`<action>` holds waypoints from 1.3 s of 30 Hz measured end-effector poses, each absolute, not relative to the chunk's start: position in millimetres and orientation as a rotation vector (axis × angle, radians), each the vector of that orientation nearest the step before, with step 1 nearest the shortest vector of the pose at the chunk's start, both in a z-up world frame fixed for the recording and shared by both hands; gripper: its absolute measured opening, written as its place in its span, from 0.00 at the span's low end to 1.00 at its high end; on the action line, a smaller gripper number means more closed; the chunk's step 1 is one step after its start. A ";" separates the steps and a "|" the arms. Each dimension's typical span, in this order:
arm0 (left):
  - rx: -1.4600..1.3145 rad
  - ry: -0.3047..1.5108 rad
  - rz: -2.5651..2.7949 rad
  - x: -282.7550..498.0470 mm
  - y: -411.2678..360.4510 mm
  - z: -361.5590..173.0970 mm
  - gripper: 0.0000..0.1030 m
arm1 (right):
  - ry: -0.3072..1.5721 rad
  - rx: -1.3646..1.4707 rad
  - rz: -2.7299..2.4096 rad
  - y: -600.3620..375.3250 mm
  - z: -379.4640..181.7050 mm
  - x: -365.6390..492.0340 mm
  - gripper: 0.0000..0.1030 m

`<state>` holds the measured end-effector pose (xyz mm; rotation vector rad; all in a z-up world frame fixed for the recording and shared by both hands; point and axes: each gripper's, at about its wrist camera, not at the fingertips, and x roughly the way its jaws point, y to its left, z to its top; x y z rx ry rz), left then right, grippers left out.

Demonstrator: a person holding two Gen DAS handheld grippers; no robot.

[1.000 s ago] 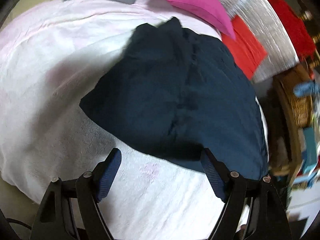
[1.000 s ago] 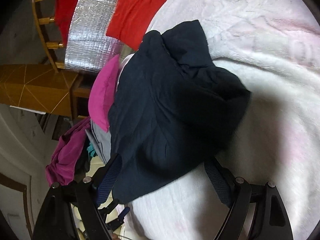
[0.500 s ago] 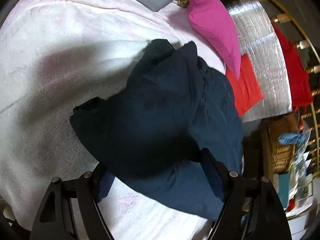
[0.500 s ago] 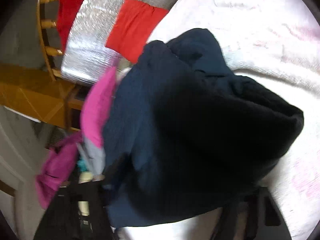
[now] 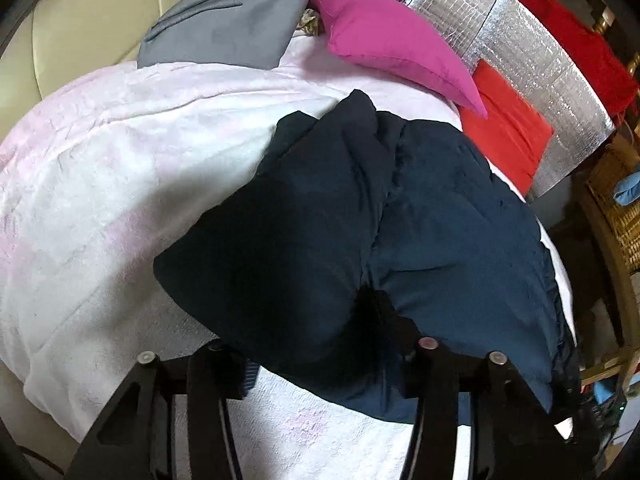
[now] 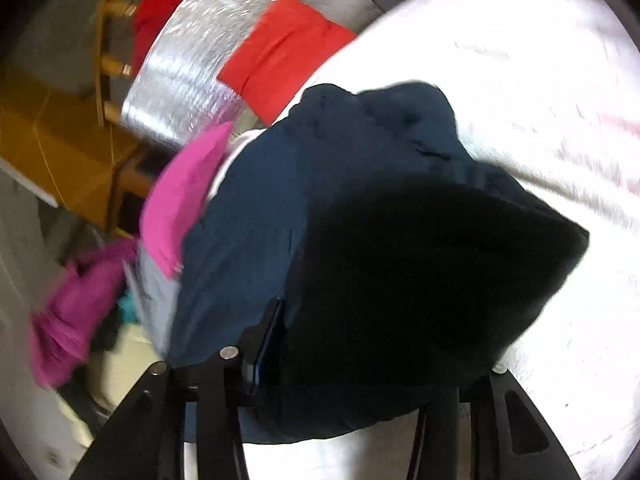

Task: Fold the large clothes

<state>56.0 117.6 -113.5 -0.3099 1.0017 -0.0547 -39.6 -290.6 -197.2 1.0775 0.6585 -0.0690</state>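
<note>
1. The navy garment lies bunched on the pale pink blanket. A doubled-over flap forms its near half, and its far edge reaches toward the blanket's rim.
2. Your left claw looks pinched on the near hem of that flap. The cloth drapes over both fingertips, so you cannot see the pads meet.
3. Your right claw is buried in dark fabric the same way. It seems to grip the garment's edge, though the view is motion-blurred.
4. Judging by the lifted, ballooning flap, you are mid-fold, carrying the near edge over the rest.
5. The next move likely calls for laying that edge down square on the far part, both claws level, then letting go only once the cloth is flat.
6. Beyond the garment sit a magenta pillow, a grey garment, a red cushion and a silver foil mat.
7. A wicker basket stands off to the side.
</note>
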 end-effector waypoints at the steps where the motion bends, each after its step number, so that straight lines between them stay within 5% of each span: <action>1: -0.300 1.000 -0.051 55.8 116.5 -113.2 0.55 | 0.661 1.111 -0.055 -295.1 -198.8 -41.6 0.48; 6: -0.226 0.986 -0.036 51.2 109.9 -111.7 0.59 | 0.544 1.360 -0.142 -333.4 -219.9 -78.2 0.70; 10: -0.196 0.979 -0.030 51.1 105.5 -110.6 0.60 | 0.507 1.476 -0.092 -348.8 -231.8 -77.5 0.71; 17: -0.171 0.965 -0.027 49.7 104.9 -111.5 0.60 | 0.693 1.170 -0.023 -303.2 -211.3 -31.7 0.72; 23: -0.166 0.961 -0.037 48.7 104.1 -110.8 0.61 | 0.608 1.120 -0.095 -309.2 -202.8 -41.7 0.42; 29: -0.165 0.961 -0.012 47.9 106.2 -110.4 0.61 | 0.526 0.635 -0.167 -256.1 -143.7 -42.3 0.41; 34: -0.127 0.950 -0.025 45.0 98.6 -110.0 0.63 | 0.662 0.979 -0.156 -296.1 -188.8 -46.3 0.49; 39: -0.132 0.950 -0.032 45.4 100.5 -110.8 0.63 | 0.623 1.086 -0.179 -316.3 -193.5 -62.9 0.70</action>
